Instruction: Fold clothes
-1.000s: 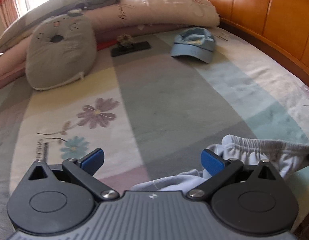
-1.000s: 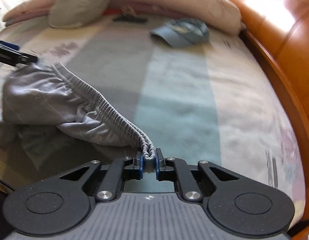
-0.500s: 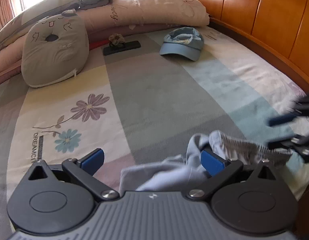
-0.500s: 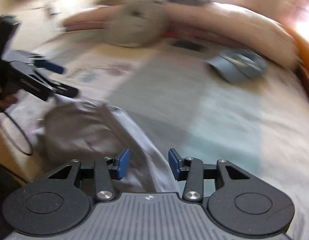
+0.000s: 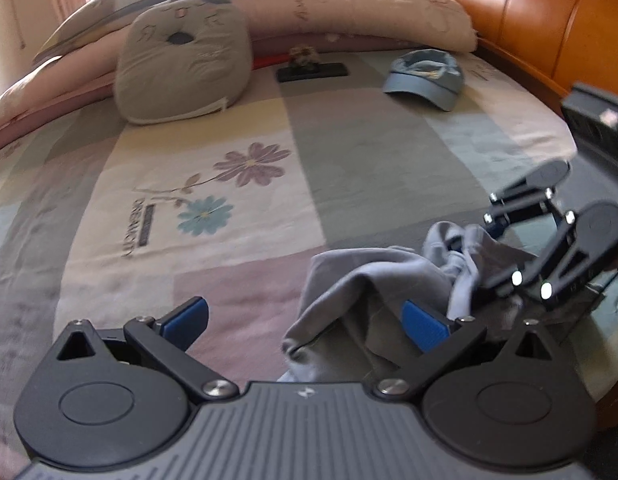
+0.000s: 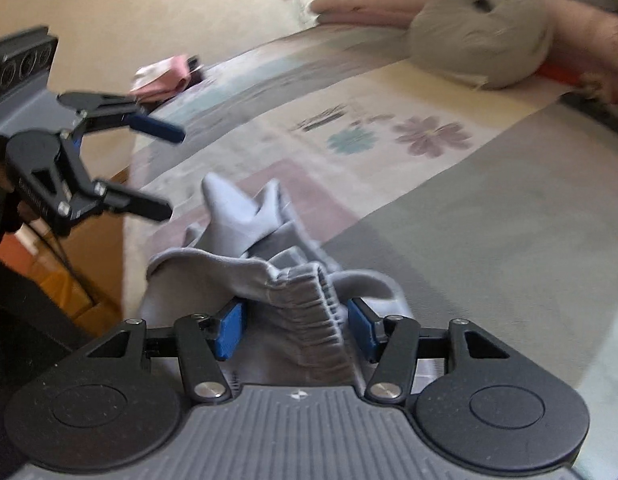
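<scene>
The right gripper (image 6: 295,332) has its blue pads spread apart on either side of the gathered elastic waistband of the grey shorts (image 6: 269,264), not pressing it; the cloth runs under the gripper body, so the nearest part of the garment is hidden. The left gripper (image 5: 305,320) is likewise wide apart and holds nothing, with the crumpled shorts (image 5: 361,292) lying just beside and partly behind its right-hand pad, near the front edge of the bed. In the left wrist view the right gripper (image 5: 489,236) reaches in from the right, its tips buried in the folds and blurred. The shorts rest on a patchwork bedsheet (image 5: 349,160) printed with flowers and a line of dark lettering that seems to read "DREAMCITY", though it is soft. Farther back lie a grey cat-face cushion (image 5: 181,64), a blue cap (image 5: 425,78) and a dark flat object (image 5: 311,72) with something small and indistinct on it.
</scene>
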Available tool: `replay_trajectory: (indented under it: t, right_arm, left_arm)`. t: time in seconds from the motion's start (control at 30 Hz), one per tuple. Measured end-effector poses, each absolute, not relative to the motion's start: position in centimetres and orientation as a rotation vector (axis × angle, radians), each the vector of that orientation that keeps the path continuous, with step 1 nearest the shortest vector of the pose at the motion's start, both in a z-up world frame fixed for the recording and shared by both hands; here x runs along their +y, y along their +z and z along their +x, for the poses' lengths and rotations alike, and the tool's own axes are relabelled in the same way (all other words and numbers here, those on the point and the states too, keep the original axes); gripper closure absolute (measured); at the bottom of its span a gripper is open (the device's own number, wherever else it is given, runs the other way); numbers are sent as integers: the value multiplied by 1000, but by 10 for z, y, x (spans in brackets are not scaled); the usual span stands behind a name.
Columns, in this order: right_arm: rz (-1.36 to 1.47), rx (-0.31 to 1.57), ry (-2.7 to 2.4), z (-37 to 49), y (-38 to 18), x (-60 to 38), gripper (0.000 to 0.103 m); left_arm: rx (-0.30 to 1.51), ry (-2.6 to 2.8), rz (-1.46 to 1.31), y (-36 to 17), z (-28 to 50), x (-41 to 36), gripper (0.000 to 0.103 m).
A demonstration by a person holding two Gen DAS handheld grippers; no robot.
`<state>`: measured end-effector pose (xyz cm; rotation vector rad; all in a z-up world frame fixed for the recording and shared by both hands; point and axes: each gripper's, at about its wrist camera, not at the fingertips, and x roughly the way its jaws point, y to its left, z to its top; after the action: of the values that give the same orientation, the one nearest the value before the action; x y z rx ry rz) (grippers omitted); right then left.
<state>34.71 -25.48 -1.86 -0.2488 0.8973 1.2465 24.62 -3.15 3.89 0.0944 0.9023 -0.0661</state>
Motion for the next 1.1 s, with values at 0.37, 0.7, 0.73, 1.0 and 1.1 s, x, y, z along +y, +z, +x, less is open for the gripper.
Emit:
replay_trajectory:
  t: [0.37, 0.7, 0.73, 1.0, 1.1]
  right_arm:
    - [-190, 839, 1004, 341, 14, -294, 77]
    - [-108, 903, 591, 414, 12, -350, 78]
    - [-107, 916, 560, 423, 9, -353, 78]
    - [-141, 991, 292, 496, -24, -381, 78]
    - [-122, 1002, 208, 514, -29, -392, 78]
  left_arm:
    - [891, -53, 65, 35, 248, -25, 1]
    - [866, -90, 79, 35, 242, -34, 1]
    - [862, -92, 83, 34, 241, -34, 1]
    - [860, -67, 105, 34, 233, -38, 1]
    - [857, -58, 109, 34, 232, -37, 1]
